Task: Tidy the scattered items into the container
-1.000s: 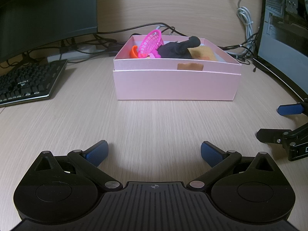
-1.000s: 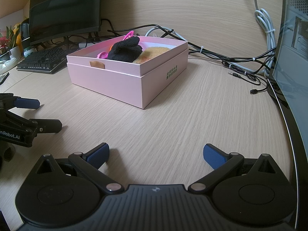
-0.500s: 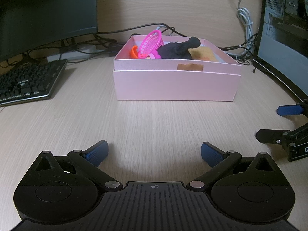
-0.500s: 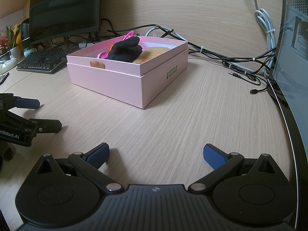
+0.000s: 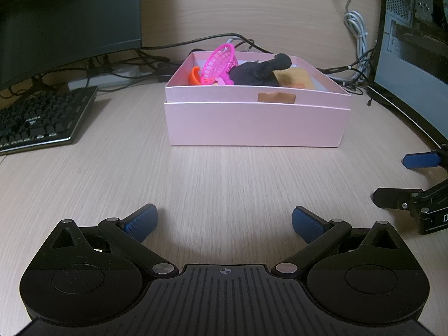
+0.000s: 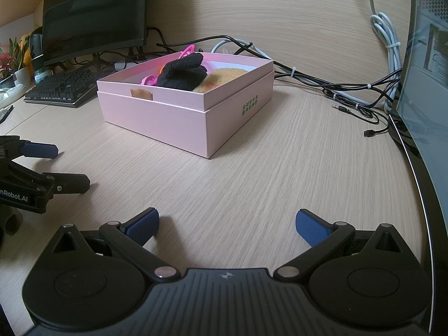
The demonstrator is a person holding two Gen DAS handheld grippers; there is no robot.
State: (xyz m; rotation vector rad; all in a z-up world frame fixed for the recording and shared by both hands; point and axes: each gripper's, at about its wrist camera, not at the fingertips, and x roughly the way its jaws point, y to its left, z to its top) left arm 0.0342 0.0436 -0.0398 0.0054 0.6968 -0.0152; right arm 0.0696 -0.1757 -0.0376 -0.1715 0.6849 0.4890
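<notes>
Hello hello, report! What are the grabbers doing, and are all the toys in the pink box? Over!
Left hand-held gripper open, empty. Right hand-held gripper open, empty. Pink box holds pink basket, black sock. Desk between grippers and box bare.

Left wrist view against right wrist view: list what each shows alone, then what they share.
Only the left wrist view shows the orange piece beside the pink toy basket, and the right claw at its right edge.

Only the right wrist view shows green print on the pink box's side wall, a loose audio plug, plants at far left, and the left claw.

Both show the pink box holding the black cloth item and a tan item, the keyboard, a monitor, cables and bare desk.
</notes>
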